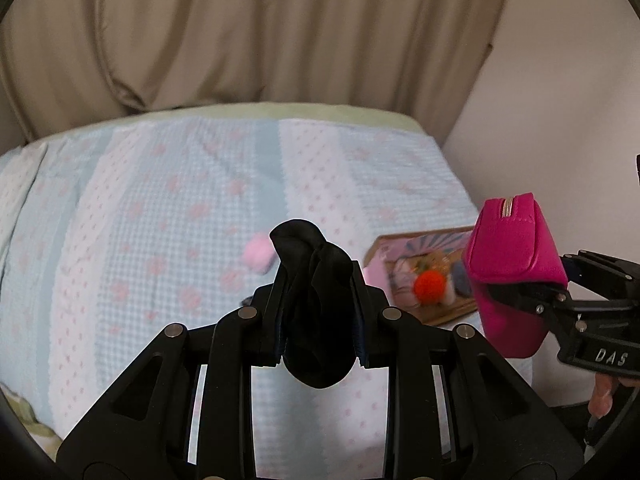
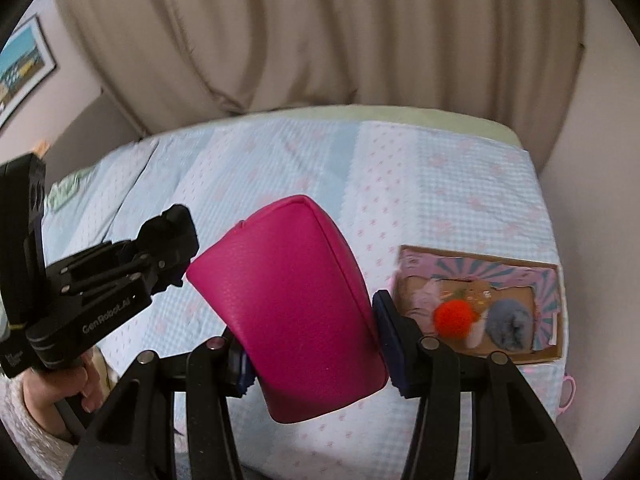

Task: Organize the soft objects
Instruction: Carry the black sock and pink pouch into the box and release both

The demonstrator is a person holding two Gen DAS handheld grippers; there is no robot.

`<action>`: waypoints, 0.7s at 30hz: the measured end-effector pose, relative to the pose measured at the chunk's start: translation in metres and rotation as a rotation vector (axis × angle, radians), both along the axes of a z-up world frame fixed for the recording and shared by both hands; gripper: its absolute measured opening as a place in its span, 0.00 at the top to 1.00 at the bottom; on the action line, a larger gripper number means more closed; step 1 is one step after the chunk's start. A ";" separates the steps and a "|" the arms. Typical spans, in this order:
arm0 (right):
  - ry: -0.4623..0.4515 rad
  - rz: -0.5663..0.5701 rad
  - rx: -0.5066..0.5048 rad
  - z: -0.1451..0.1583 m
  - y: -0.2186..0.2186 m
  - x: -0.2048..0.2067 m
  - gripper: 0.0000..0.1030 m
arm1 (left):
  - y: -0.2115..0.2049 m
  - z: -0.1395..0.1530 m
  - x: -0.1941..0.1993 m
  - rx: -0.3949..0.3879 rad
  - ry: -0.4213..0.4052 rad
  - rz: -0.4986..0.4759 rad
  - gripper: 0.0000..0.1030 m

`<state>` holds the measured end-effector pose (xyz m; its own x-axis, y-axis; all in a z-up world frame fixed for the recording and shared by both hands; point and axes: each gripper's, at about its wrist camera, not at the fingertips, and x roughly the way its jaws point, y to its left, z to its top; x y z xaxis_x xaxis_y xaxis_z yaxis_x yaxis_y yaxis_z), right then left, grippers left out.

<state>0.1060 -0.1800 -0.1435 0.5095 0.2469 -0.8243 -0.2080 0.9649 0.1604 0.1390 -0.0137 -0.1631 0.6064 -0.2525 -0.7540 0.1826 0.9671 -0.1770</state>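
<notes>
Left claw [image 1: 318, 300] clenched on black cloth [image 1: 314, 312]; right claw [image 2: 312, 344] grips magenta pouch [image 2: 292, 312], both aloft left of box [image 2: 554, 354], likely for stowing.

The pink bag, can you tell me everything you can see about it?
The bright magenta zippered pouch is boxy and soft, with a grained, leather-like skin and stitched seams along its edges. A gold zipper runs across one end, and it looks zipped shut. The right gripper has its jaws clamped on the pouch's two sides and holds it tilted in the air above the blue-and-white patterned bedspread, left of the shallow cardboard box. Nothing else touches it.
</notes>
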 end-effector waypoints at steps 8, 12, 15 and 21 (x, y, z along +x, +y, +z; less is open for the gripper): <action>-0.009 -0.102 -0.012 0.005 -0.093 0.010 0.54 | -0.091 -0.006 0.020 -0.024 0.002 -0.050 0.78; 0.037 -0.157 -0.008 -0.009 -0.144 0.020 0.54 | -0.138 -0.023 0.033 -0.030 0.049 -0.074 0.78; 0.087 -0.198 -0.006 -0.026 -0.174 0.028 0.54 | -0.167 -0.042 0.044 -0.026 0.097 -0.097 0.78; 0.187 -0.271 0.068 -0.071 -0.207 0.044 0.54 | -0.209 -0.095 0.066 0.016 0.193 -0.149 0.78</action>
